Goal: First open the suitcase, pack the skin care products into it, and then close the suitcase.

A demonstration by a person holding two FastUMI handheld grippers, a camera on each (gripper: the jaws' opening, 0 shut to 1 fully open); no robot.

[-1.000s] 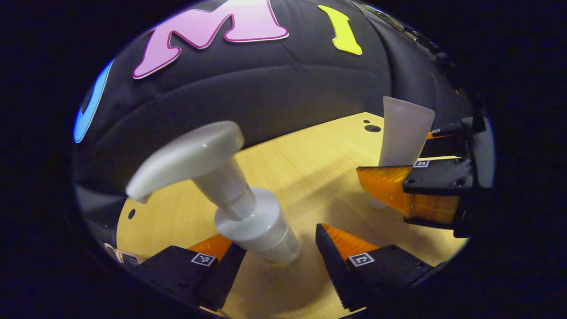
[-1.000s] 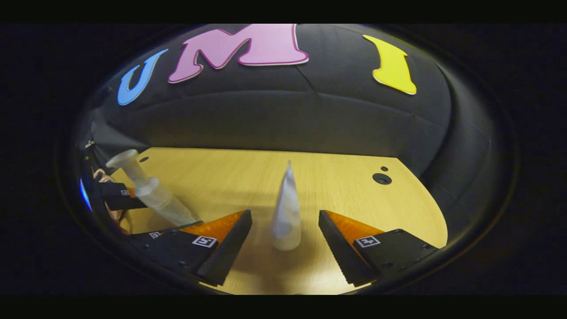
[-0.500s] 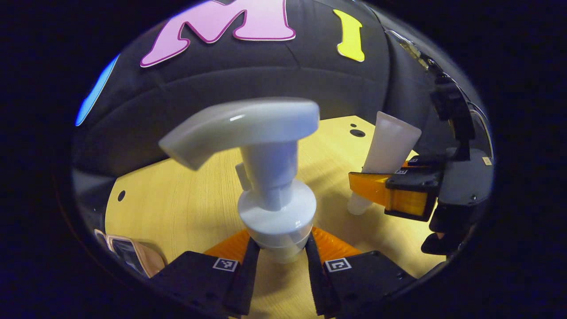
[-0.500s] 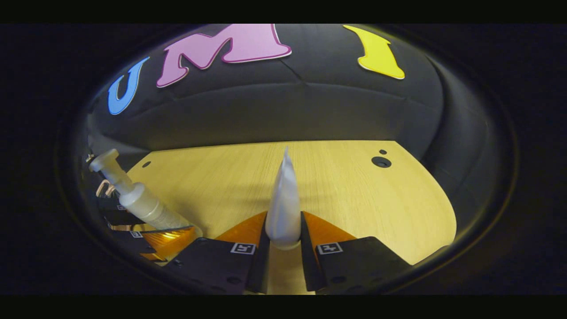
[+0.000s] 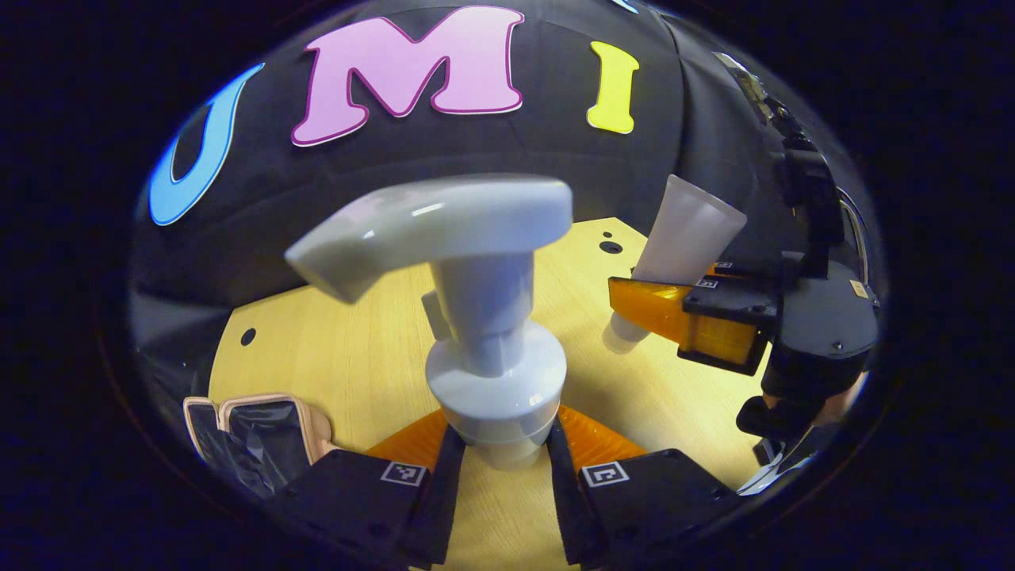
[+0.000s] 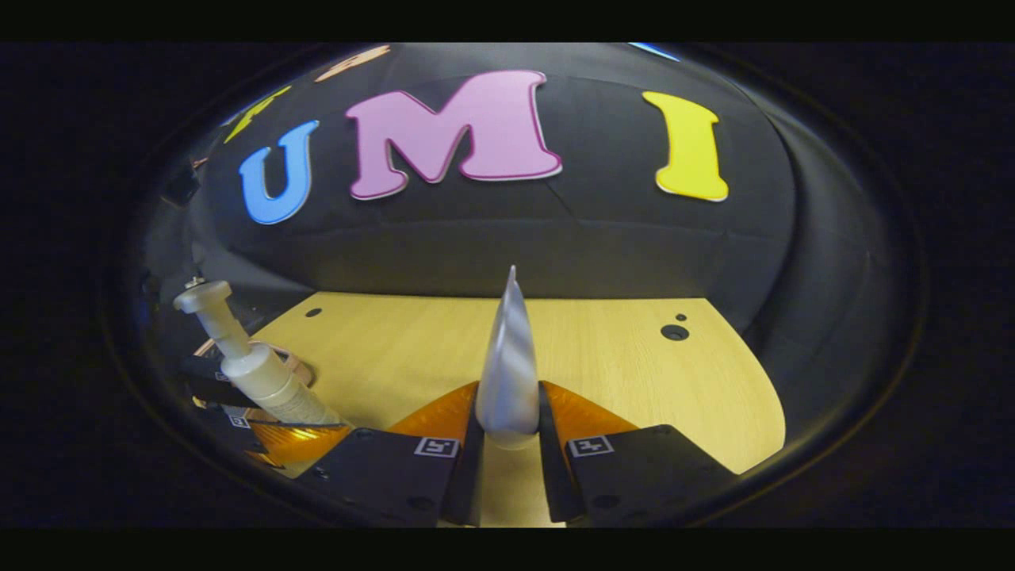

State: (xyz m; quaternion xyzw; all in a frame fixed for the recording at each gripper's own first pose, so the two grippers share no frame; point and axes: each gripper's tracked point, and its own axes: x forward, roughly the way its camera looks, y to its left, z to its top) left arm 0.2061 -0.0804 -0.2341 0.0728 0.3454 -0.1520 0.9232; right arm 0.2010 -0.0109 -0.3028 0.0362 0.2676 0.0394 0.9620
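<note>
- Left gripper view: my left tongs (image 5: 498, 460) are closed on the pump bottle (image 5: 492, 381), both fingers pressed against its body just under the collar. The bottle stands upright, spout pointing left, its base hidden.
- Same view, right side: the right tongs (image 5: 674, 313) grip the tube (image 5: 682, 238), tilted, cap end down and near the worktop (image 5: 349, 365); I cannot tell if it touches.
- Lower left: the suitcase (image 5: 262, 432) lies open, dark lining showing.
- Right gripper view: my right tongs (image 6: 507, 452) are clamped on the tube (image 6: 507, 365), seen edge-on, crimped end up.
- Far left there: the pump bottle (image 6: 254, 373), leaning, held in the left tongs (image 6: 293, 440).
</note>
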